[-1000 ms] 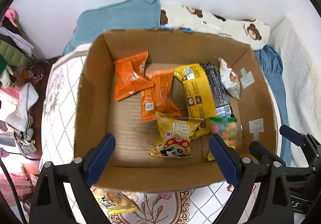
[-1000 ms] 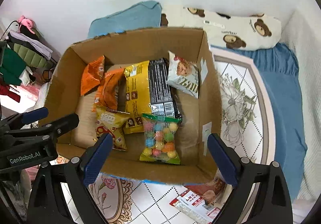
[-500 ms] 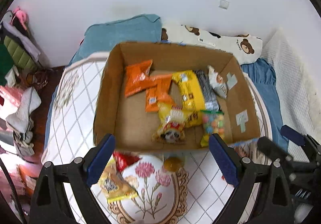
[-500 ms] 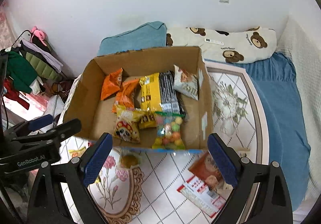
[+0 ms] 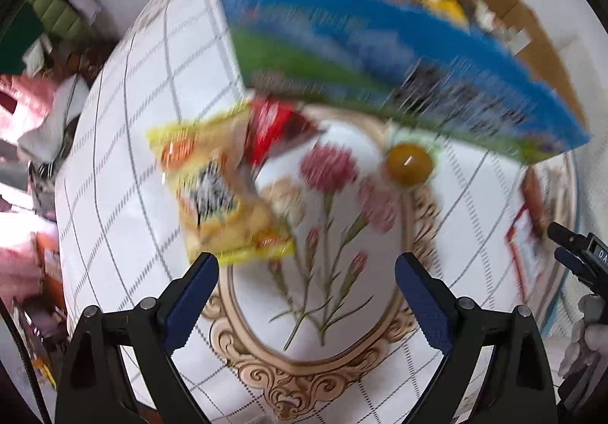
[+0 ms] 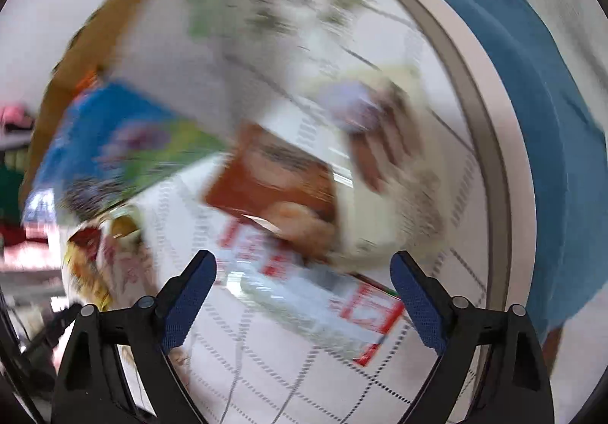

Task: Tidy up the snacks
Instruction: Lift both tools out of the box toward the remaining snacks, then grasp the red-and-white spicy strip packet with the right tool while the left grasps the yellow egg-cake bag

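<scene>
My left gripper [image 5: 306, 264] hangs open over the flowered mat [image 5: 334, 310], with nothing between its fingers. Just beyond its left finger lies a yellow snack packet [image 5: 224, 192], with a red packet [image 5: 273, 127] behind it. A round amber sweet [image 5: 409, 163] sits further right. The cardboard box [image 5: 380, 55] with blue and green print holds orange and yellow snacks. In the blurred right wrist view, my right gripper [image 6: 302, 260] points down with its jaws closing and nothing pressed between them. Under it lie a red and white packet [image 6: 315, 295] and a brown packet [image 6: 273, 177].
A pale packet [image 6: 380, 143] lies past the brown one. A blue blanket [image 6: 539, 120] borders the mat on the right. Clothes are piled at the left [image 5: 45, 44]. The right gripper's tip [image 5: 577, 249] shows at the right edge of the left wrist view.
Both grippers have come back from above the box and dropped towards the mat in front of it. The box now sits at the top of the left view. Both views have blurred.
</scene>
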A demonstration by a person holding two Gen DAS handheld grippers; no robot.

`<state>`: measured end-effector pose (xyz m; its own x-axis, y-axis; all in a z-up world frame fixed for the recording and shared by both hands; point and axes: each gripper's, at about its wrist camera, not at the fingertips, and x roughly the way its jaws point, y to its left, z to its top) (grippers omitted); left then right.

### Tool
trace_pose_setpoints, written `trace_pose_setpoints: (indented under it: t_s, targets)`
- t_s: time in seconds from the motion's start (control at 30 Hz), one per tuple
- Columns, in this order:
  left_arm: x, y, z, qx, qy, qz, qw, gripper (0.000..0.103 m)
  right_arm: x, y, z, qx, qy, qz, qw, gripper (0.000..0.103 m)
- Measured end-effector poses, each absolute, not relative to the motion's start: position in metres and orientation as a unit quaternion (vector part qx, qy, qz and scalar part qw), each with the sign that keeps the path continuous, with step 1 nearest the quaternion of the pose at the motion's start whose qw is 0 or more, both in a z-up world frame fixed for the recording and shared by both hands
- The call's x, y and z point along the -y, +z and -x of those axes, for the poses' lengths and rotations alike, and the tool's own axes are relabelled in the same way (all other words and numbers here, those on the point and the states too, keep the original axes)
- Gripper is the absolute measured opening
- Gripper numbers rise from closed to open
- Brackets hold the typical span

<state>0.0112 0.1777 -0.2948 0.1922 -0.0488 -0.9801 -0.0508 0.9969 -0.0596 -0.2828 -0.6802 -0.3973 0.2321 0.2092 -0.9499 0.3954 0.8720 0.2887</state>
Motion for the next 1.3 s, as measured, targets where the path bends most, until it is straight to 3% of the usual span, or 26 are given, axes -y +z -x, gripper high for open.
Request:
trace_pose_setpoints:
  t_s: [0.17,0.37,0.6,0.8,1.03,1.1,1.17,1.3]
  targets:
    - [-0.168,-0.313,0.001,-0.648,0.004,0.025,0.761,0.095,0.685,-0.433,0.305,-0.617,-0.061,-0.268,0.737,0.088]
    - [-0.171,-0.324,0.015,-0.654,0.008,0.023,0.756,0.095,0.636,-0.411,0.308,-0.622,0.043,-0.252,0.74,0.088]
    - [-0.208,-0.32,0.013,-0.649,0.039,0.045,0.758,0.095,0.621,-0.407,0.288,-0.624,0.012,-0.168,0.763,0.087]
    - [-0.239,-0.313,-0.017,-0.645,0.06,0.069,0.759,0.095,0.599,-0.412,0.279,-0.62,-0.021,-0.087,0.779,0.06]
    - [-0.263,-0.35,-0.054,-0.683,0.064,0.135,0.715,0.095,0.561,-0.408,0.286,-0.621,0.004,-0.065,0.781,0.06]
    - [-0.265,-0.358,-0.058,-0.677,0.066,0.135,0.721,0.081,0.555,-0.409,0.288,-0.625,0.011,-0.064,0.778,0.06]
    - [-0.263,-0.356,-0.055,-0.668,0.066,0.12,0.732,0.054,0.551,-0.41,0.29,-0.629,0.015,-0.071,0.774,0.06]
    - [-0.243,-0.353,-0.026,-0.668,0.041,0.076,0.739,0.051,0.544,-0.416,0.304,-0.646,0.028,-0.094,0.757,0.06]
